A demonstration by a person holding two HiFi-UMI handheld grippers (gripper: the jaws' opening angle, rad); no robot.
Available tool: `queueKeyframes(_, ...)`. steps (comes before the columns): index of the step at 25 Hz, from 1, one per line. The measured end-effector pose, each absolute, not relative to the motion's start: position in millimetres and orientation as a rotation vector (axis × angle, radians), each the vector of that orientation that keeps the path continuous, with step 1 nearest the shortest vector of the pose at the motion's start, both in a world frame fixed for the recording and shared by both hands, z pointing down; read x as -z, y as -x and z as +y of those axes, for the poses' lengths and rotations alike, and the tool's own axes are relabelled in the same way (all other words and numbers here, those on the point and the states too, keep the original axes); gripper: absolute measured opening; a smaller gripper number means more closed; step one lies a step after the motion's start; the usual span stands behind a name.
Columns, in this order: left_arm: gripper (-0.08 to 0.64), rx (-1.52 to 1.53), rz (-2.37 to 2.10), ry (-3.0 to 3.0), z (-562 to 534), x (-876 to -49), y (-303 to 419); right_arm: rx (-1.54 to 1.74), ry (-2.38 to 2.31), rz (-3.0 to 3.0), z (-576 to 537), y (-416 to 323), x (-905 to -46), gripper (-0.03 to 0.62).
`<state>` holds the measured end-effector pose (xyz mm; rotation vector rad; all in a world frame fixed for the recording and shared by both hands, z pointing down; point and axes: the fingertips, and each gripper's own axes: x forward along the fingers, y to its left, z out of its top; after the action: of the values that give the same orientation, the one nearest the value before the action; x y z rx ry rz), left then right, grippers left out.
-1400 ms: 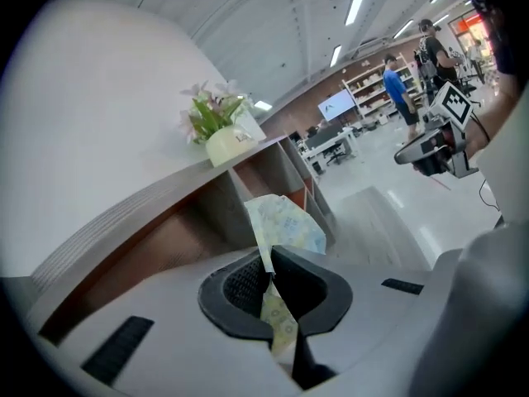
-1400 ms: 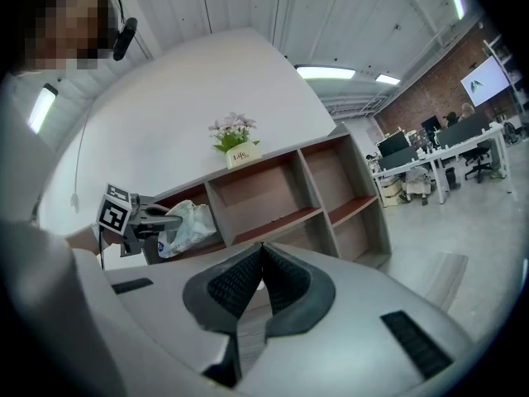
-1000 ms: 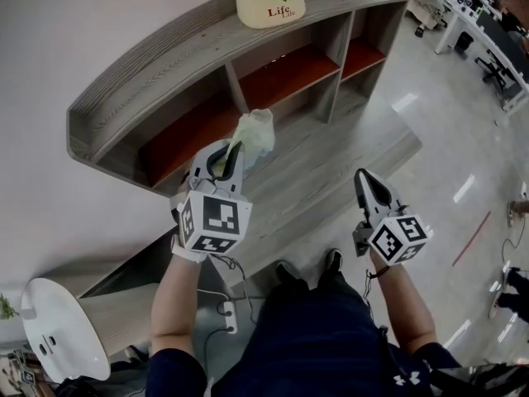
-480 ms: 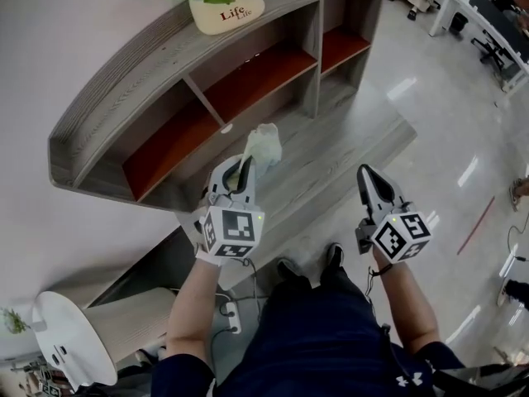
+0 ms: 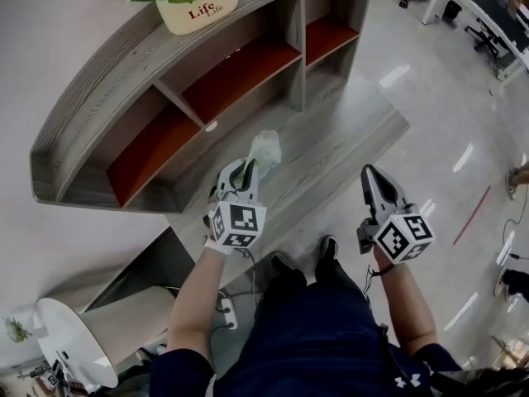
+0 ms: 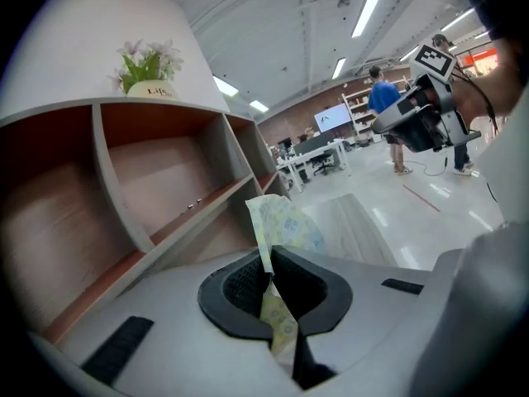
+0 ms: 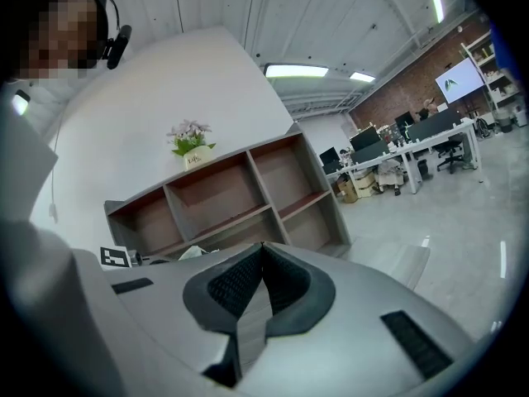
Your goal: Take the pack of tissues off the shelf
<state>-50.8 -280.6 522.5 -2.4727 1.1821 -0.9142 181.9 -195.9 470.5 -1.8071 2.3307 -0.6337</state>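
My left gripper (image 5: pixel 248 166) is shut on the pack of tissues (image 5: pixel 265 150), a pale green-and-white soft pack that sticks out past the jaw tips. In the left gripper view the tissue pack (image 6: pixel 283 224) is pinched by its thin edge between the left gripper's (image 6: pixel 269 265) dark pads. It hangs in front of the curved wooden shelf (image 5: pixel 165 73), clear of its compartments. My right gripper (image 5: pixel 369 176) hovers over the floor to the right, shut with nothing between its jaws; the right gripper (image 7: pixel 263 251) looks toward the shelf (image 7: pixel 223 197) from a distance.
A flower pot (image 5: pixel 188 2) stands on top of the shelf. The shelf's compartments (image 5: pixel 235 69) with red-brown floors show nothing inside. A wooden platform (image 5: pixel 331 139) lies below the shelf. A white round stool (image 5: pixel 70 337) is at lower left. Desks and chairs (image 5: pixel 488 15) stand far right.
The left gripper, with the tissue pack in it, has drawn back from the shelf toward the body. The shelf has shifted up and left in view. The right gripper has barely moved.
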Motion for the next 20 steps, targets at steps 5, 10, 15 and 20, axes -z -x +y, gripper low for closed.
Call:
queueKeyframes(5,0.021,0.959,1.170,2.470,-288.5,-554.3,45.4,0.649,1.830,2.319,-195.1,-191.4,-478.4,0.011)
queueKeyframes(10,0.021,1.002,1.156,2.472,-294.8,-585.3,38.1,0.687,1.850,2.305,-192.5,-197.6,-488.5,0.011)
queueKeyframes(15,0.021,1.022,1.152,2.511,-301.8,-616.6,32.0,0.716,1.864,2.304,-193.9,-199.7,-499.2,0.012)
queueKeyframes(20,0.021,1.062,1.113,2.512,-304.8,-646.5,30.4,0.751,1.868,2.311,-193.8,-198.2,-510.0,0.011)
